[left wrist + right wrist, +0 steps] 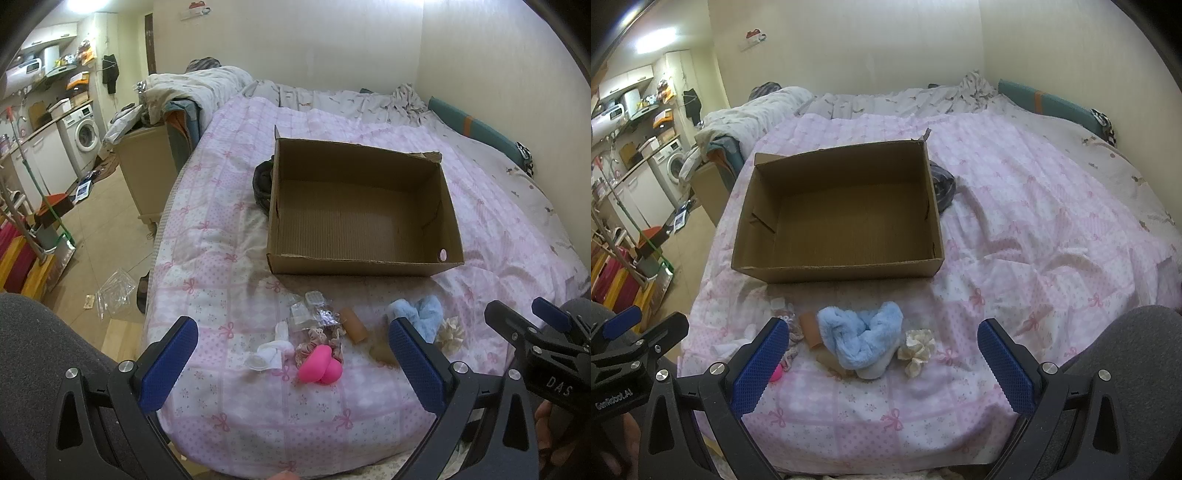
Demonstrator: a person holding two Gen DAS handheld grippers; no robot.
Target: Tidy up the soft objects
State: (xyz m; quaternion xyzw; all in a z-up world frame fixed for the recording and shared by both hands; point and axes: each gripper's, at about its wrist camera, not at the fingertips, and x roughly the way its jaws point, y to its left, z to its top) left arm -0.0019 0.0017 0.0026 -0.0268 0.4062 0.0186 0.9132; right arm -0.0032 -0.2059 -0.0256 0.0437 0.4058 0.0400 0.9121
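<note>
An empty cardboard box (362,218) (842,221) stands on the pink patterned bedspread (221,266) (1034,229). In front of it lies a row of small soft items: a pink heart-shaped sponge (318,364), white socks (271,352), floral scrunchies (321,338), a tan roll (354,325) (812,328), a fluffy blue scrunchie (421,314) (860,338) and a cream scrunchie (450,330) (918,350). My left gripper (291,363) hovers open over the pink sponge. My right gripper (882,365) hovers open over the blue scrunchie. Both hold nothing.
A dark bundle of fabric (263,181) (943,184) lies against the box's side. Rumpled bedding (192,88) is piled at the far end. Left of the bed is a tiled floor with plastic bags (114,291), a cabinet (147,166) and a washing machine (85,136).
</note>
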